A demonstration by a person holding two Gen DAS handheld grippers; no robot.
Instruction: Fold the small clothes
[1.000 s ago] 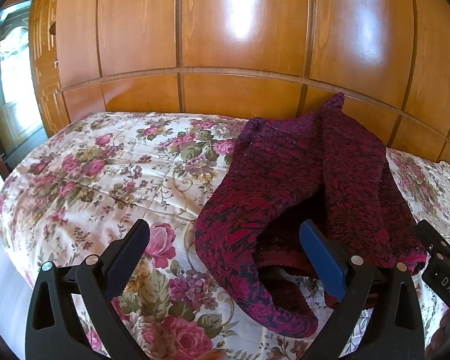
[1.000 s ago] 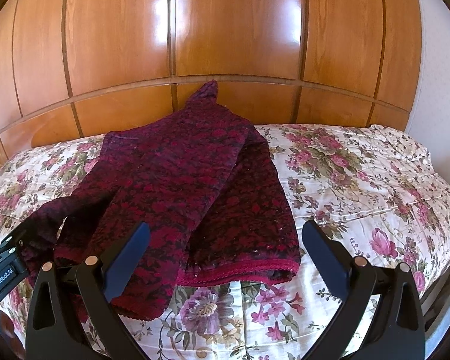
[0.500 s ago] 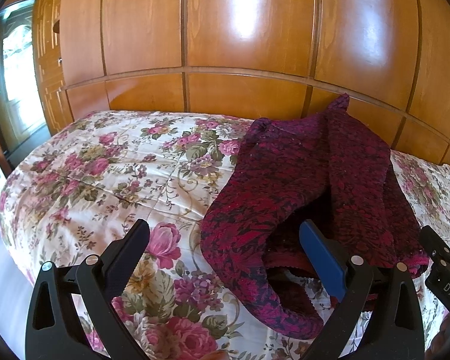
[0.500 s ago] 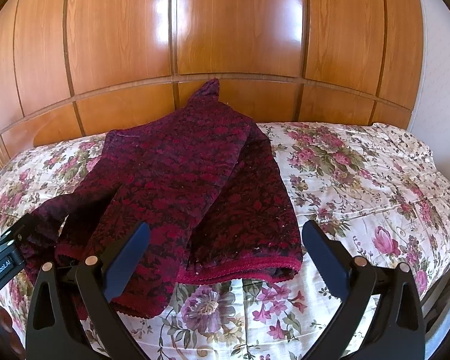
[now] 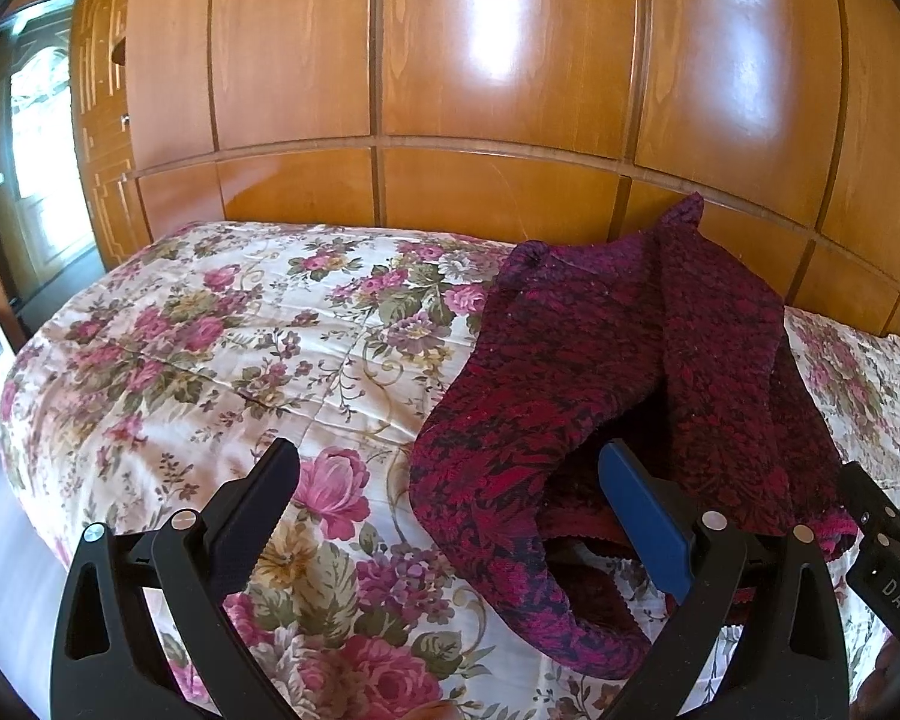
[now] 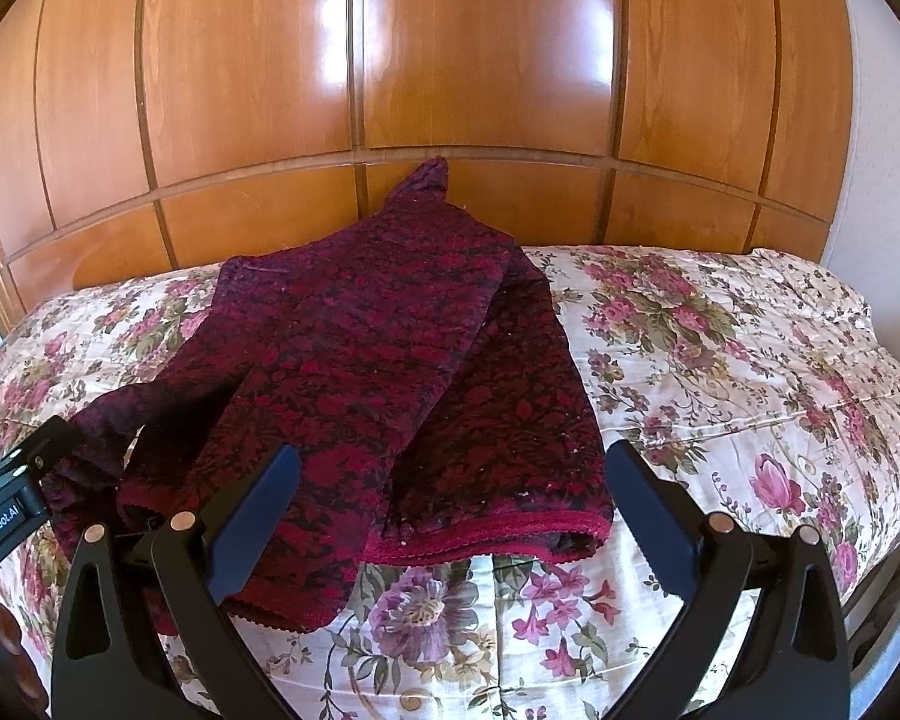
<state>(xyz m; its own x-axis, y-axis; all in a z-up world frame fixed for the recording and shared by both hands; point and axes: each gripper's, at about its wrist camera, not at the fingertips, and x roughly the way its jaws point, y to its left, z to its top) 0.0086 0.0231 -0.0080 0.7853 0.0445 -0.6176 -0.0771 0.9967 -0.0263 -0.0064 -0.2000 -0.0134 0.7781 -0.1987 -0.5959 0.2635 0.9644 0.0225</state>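
1. Risk, as I judge it: the maroon garment (image 6: pixel 390 372), half-folded on the floral bed (image 6: pixel 750 372), could slump if one layer alone is pinched.
2. Left gripper (image 5: pixel 450 504) and right gripper (image 6: pixel 453 501) have fingers spread, grasping nothing.
3. Garment's near left fold hides its inner layers.

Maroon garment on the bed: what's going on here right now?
A person holds two handheld grippers over a floral bedspread. The maroon patterned garment lies on it, partly folded, its far tip against the wooden headboard. The left gripper and right gripper are both open, holding nothing, just short of the garment's near hem.
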